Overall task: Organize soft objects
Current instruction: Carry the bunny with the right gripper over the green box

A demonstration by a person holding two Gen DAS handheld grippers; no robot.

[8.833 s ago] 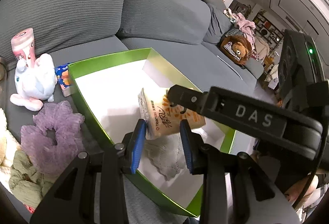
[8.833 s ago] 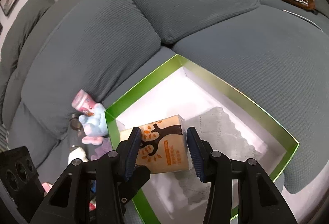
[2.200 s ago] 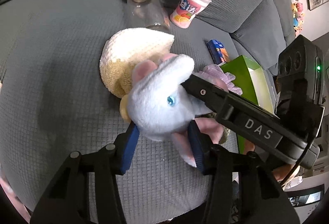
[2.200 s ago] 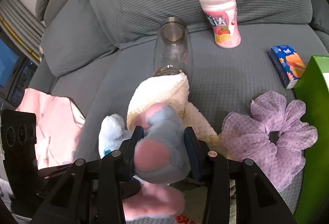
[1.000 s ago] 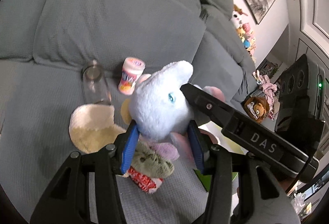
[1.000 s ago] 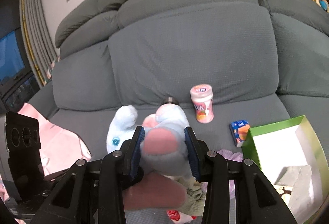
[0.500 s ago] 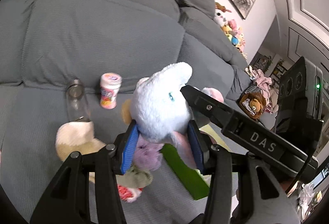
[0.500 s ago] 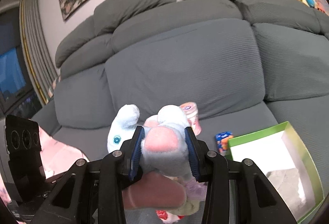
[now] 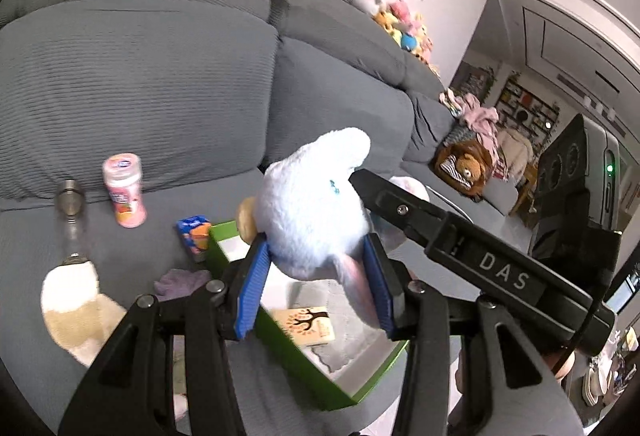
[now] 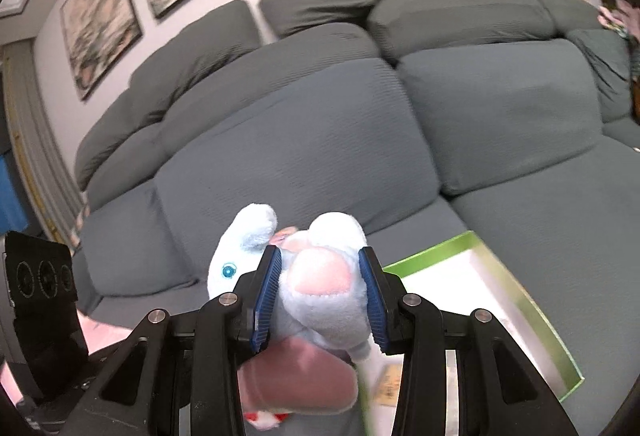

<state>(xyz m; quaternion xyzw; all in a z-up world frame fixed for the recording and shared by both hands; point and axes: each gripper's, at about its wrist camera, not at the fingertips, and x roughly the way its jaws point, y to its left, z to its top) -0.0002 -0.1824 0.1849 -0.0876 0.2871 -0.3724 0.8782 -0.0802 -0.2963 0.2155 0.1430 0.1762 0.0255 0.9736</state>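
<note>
1. Both claws are clamped on one plush: the left claw (image 9: 318,286) squeezes its pale blue body, the right claw (image 10: 320,300) its pink-soled foot, pads pressed into the fur on each side.
2. Compared with a second ago, the plush (image 9: 316,203) has been carried off the sofa (image 9: 132,75) seat and across, so it now hangs above the green box (image 9: 304,356); a second ago the box sat well to the side in the right wrist view.
3. Judged from this, the carry is nearly done. What remains is lowering the plush in and letting go with both claws.
4. Already in the box lie a grey cloth (image 9: 352,336) and a small pack (image 9: 308,324) printed with a tree.
5. Left on the seat: a cream cloth (image 9: 72,308), a purple scrunchie (image 9: 180,282), a glass bottle (image 9: 72,215), a pink tub (image 9: 124,189) and a small blue carton (image 9: 194,242).
6. Readable writing: "DAS" on the other claw's arm (image 9: 504,276). The tub's and carton's labels are too blurred to read.
</note>
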